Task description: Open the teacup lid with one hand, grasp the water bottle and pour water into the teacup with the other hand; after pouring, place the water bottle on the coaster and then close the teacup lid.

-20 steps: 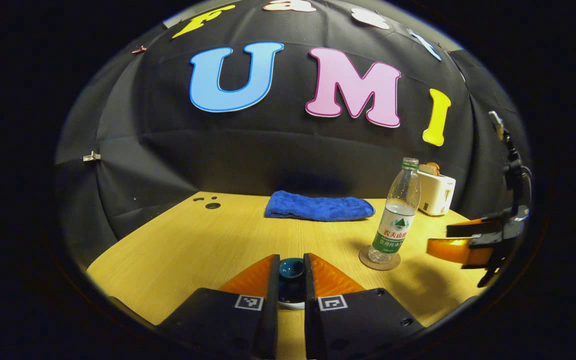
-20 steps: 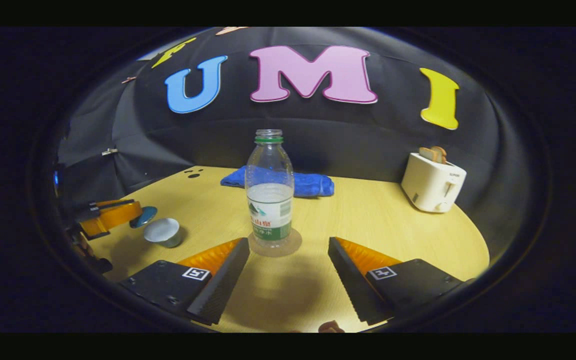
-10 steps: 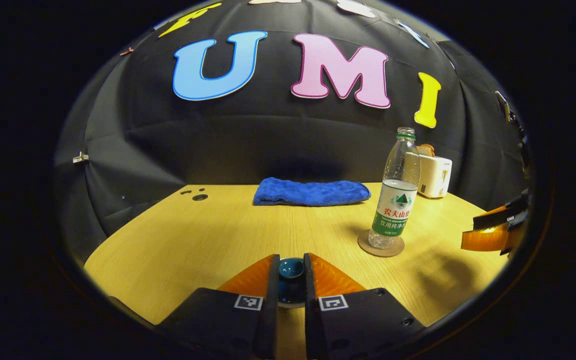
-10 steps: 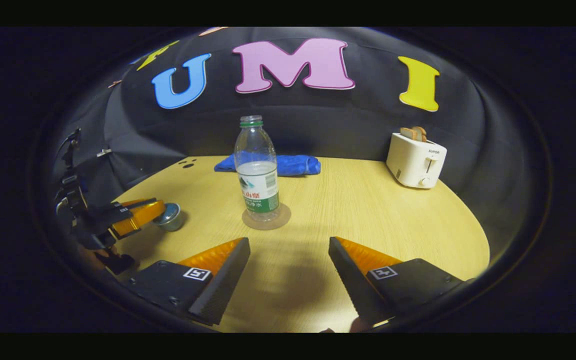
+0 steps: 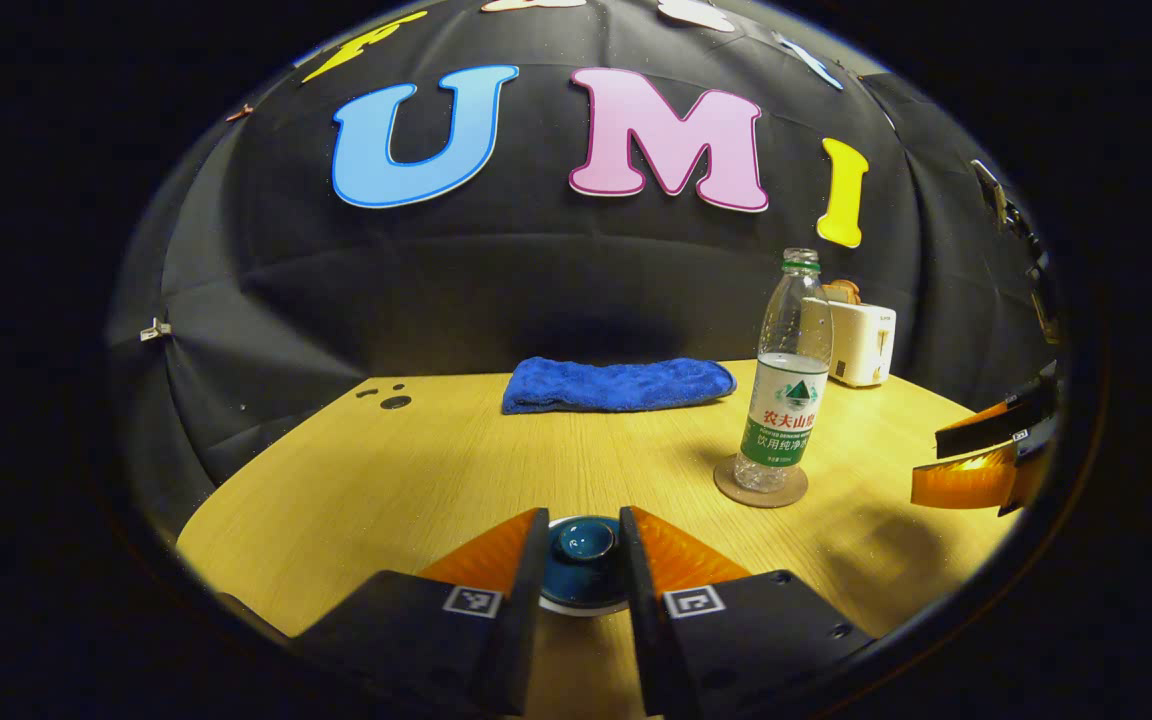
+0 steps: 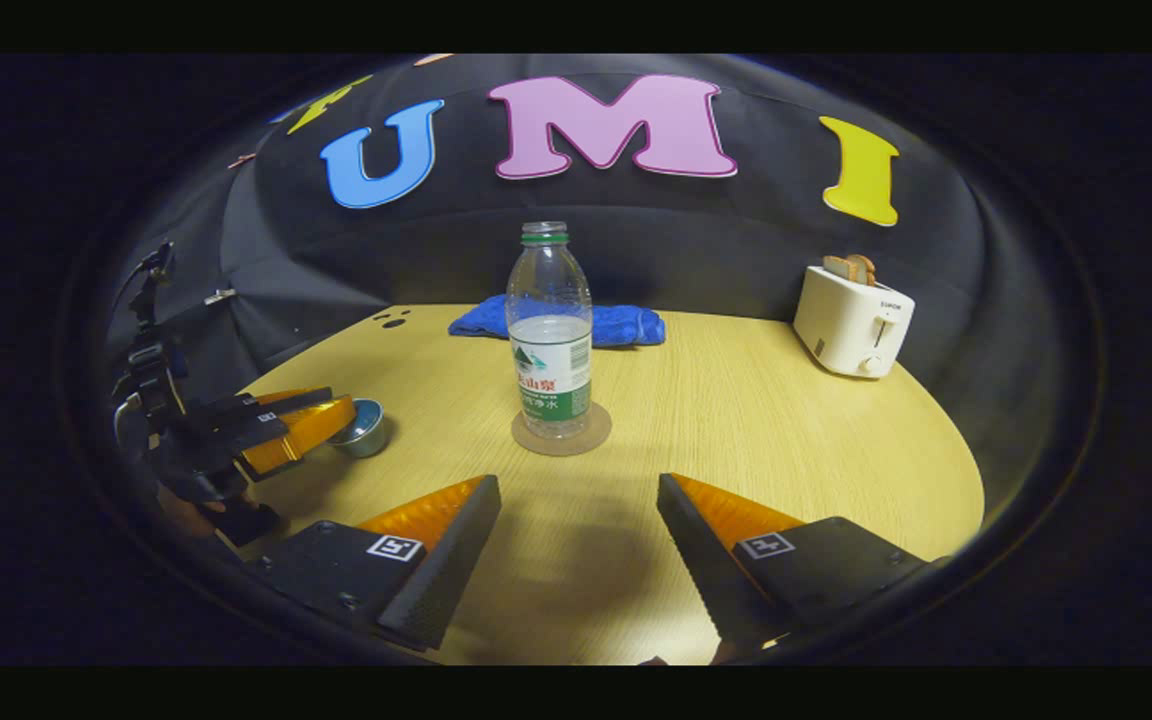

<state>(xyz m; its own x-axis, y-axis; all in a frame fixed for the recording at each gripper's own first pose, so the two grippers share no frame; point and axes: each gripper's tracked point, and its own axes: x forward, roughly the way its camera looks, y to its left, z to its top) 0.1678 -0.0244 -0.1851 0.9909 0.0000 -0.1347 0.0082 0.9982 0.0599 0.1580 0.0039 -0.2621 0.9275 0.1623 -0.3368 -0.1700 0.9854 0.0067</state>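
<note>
Left tongs clenched around dark-blue glazed teacup lid, low on round wooden worktop; cup beneath hidden. Risk: early release, lid off-centre, sliding. Right tongs released, clear plastic water bottle upright on round cork coaster. Open room between; edge near left.

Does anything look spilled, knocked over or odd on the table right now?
Nothing stands out. The water bottle stands upright on its coaster, capless, with no spill around it, and the lid sits level on the teacup.
</note>
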